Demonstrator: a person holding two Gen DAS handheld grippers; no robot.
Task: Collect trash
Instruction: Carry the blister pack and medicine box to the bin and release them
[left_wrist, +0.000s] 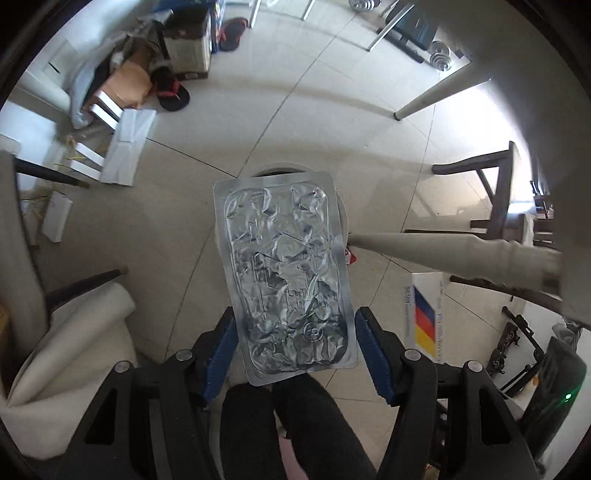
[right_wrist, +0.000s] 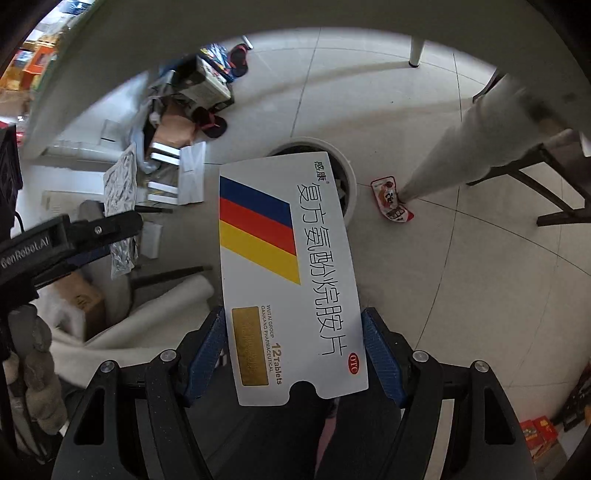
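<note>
My left gripper (left_wrist: 295, 332) is shut on a crumpled silver blister pack (left_wrist: 284, 273), held above the floor over a round white-rimmed trash bin (left_wrist: 345, 218) that it mostly hides. My right gripper (right_wrist: 295, 332) is shut on a white medicine box (right_wrist: 288, 266) with blue, red and yellow stripes, held over the same bin (right_wrist: 351, 173). The left gripper (right_wrist: 110, 225) with its blister pack (right_wrist: 120, 206) shows at the left of the right wrist view. The medicine box also shows in the left wrist view (left_wrist: 424, 317).
A red snack wrapper (right_wrist: 391, 199) lies on the tile floor beside a white table leg (right_wrist: 454, 155). Cardboard, white boxes (left_wrist: 125, 147) and black sandals (left_wrist: 173, 92) are piled at the far left. Dark wooden chair legs (left_wrist: 495, 192) stand at the right, a white cushioned chair (left_wrist: 74, 332) at the left.
</note>
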